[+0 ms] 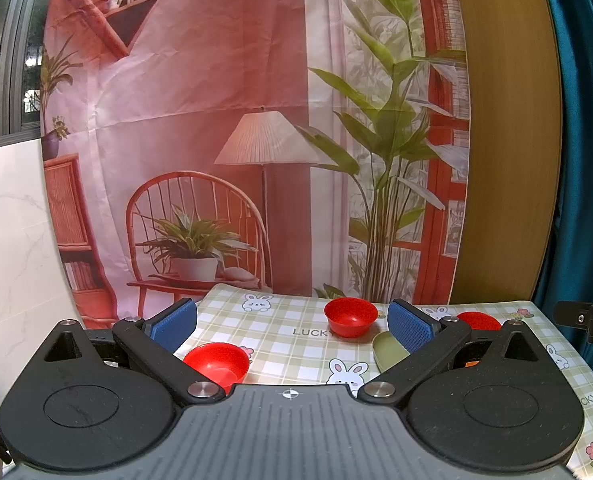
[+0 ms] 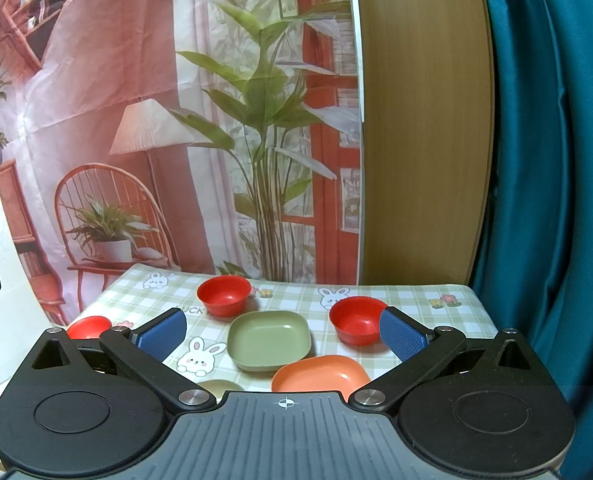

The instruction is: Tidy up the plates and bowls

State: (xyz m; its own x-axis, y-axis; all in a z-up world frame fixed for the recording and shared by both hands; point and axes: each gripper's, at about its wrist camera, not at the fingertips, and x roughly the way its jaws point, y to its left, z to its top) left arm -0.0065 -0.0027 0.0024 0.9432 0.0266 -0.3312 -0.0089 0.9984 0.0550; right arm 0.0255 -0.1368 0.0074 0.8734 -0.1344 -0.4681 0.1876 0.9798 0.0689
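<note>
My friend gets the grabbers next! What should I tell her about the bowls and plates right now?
Left gripper: jaws open, holding nothing, above the table.
Right gripper: jaws open, holding nothing.
Three red bowls sit apart on the checked tablecloth: far bowl, right bowl, left bowl.
Green plate is in the middle; orange plate is just in front, seemingly overlapping its near edge. Another pale dish peeks out beside the right gripper's body.
Done: nothing stacked so far.
Left: gather bowls together, plates together.
</note>
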